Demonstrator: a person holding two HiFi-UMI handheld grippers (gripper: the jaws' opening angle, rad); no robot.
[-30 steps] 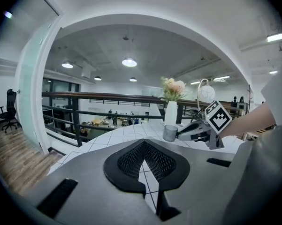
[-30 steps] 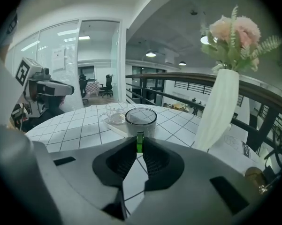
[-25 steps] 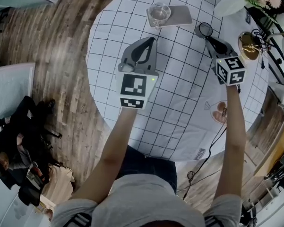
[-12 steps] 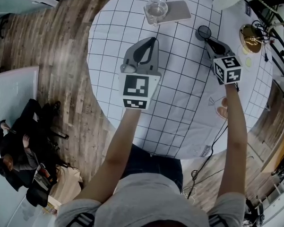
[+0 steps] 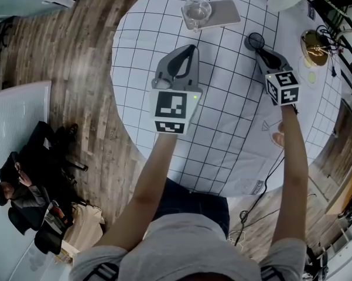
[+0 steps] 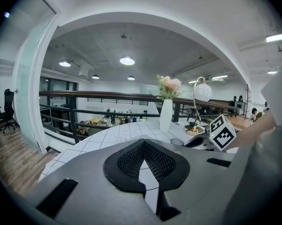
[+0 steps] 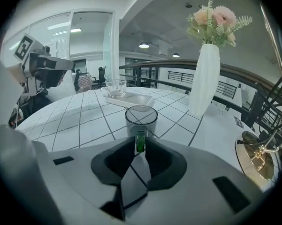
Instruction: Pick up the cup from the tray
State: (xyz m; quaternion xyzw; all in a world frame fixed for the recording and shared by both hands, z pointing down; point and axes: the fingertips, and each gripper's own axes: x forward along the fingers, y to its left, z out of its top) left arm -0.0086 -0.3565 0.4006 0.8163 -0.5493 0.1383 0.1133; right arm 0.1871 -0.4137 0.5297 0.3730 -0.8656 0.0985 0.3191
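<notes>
A small see-through cup [image 5: 255, 40] with a green handle is right of the white tray [image 5: 227, 13]. My right gripper [image 5: 259, 50] is shut on that handle. In the right gripper view the cup [image 7: 141, 118] stands upright just past the jaw tips [image 7: 140, 146]; whether its base touches the cloth is hidden. A second clear glass [image 5: 197, 12] sits on the tray's left end, also seen in the right gripper view as glass [image 7: 116, 88] on tray [image 7: 137, 99]. My left gripper [image 5: 190, 48] is shut and empty above the table's middle, its tips [image 6: 144, 142] closed.
The round table [image 5: 222, 127] wears a white grid-lined cloth and ends at wooden floor on the left. A white vase with flowers [image 5: 287, 2] and a gold lamp base [image 5: 314, 43] stand at the far right. A person sits on the floor at lower left [image 5: 17, 186].
My right gripper has come down toward the table with the cup in its jaws. The left gripper has stayed where it was.
</notes>
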